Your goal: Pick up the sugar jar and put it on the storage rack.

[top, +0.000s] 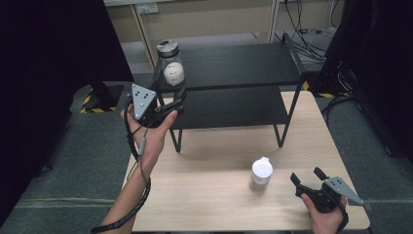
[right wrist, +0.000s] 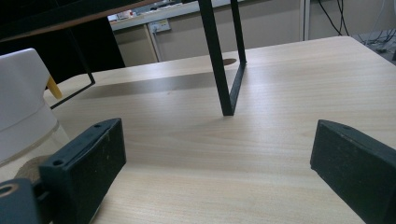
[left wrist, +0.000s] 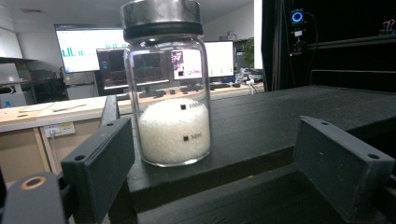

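Left gripper (left wrist: 210,172) wide open, empty, just short of the glass jar (left wrist: 168,93).

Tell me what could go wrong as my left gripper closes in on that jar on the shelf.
The glass jar stands right at the corner of the black shelf's top board, so a nudge from the open left gripper could tip it off. In the left gripper view it sits off-centre, near the left jaw, which may strike it first. Smooth glass could also slip.

Clear jar (top: 170,66), silver lid, white grains inside; black shelf (top: 243,68); pale wood table (top: 219,195); white-capped bottle (top: 261,171).
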`<state>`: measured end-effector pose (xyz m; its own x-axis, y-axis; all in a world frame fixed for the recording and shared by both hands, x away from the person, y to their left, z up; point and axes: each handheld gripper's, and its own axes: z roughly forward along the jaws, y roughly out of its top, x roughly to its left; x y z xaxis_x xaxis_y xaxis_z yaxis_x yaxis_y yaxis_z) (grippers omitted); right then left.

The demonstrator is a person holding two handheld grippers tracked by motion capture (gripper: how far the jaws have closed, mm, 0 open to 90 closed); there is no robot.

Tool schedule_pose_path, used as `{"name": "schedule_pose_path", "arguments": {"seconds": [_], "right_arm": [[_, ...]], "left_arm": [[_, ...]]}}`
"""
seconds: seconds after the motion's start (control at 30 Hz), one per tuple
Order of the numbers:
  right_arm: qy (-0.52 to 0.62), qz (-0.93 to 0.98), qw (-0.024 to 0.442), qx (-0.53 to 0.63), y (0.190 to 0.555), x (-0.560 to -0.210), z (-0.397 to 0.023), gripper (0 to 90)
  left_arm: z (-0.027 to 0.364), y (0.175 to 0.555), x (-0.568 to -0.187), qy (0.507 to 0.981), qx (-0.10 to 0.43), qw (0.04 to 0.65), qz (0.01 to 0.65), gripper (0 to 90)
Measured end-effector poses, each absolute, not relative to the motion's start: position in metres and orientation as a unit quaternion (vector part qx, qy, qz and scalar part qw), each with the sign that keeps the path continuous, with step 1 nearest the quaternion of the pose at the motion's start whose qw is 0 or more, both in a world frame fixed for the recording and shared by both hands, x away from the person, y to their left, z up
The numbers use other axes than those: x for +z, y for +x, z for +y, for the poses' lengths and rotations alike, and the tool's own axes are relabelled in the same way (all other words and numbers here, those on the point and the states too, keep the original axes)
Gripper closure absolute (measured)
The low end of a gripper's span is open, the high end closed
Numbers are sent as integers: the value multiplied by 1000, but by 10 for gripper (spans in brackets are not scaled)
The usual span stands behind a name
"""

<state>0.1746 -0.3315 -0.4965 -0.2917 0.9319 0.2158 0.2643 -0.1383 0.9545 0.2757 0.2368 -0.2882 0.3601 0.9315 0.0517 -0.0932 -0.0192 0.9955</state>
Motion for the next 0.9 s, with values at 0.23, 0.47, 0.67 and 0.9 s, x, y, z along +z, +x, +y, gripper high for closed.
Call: {"name": "schedule_pose_path", "arguments": {"seconds": [0.23,0.47,0.67,0.9], "right_arm": [[513,583,301,553,175,-496,-332,36],[513,583,302,553,175,-497,-332,36],[512,584,302,553,175,-496,-331,36],[512,584,303,553,174,-497,-331,36]], "left_arm": [[236,269,-296,571,427,601,362,118],[238,264,-310,575,418,603,362,117],[241,261,-327,577,410,608,361,114],[243,257,-344,579,401,613,358,110]]}}
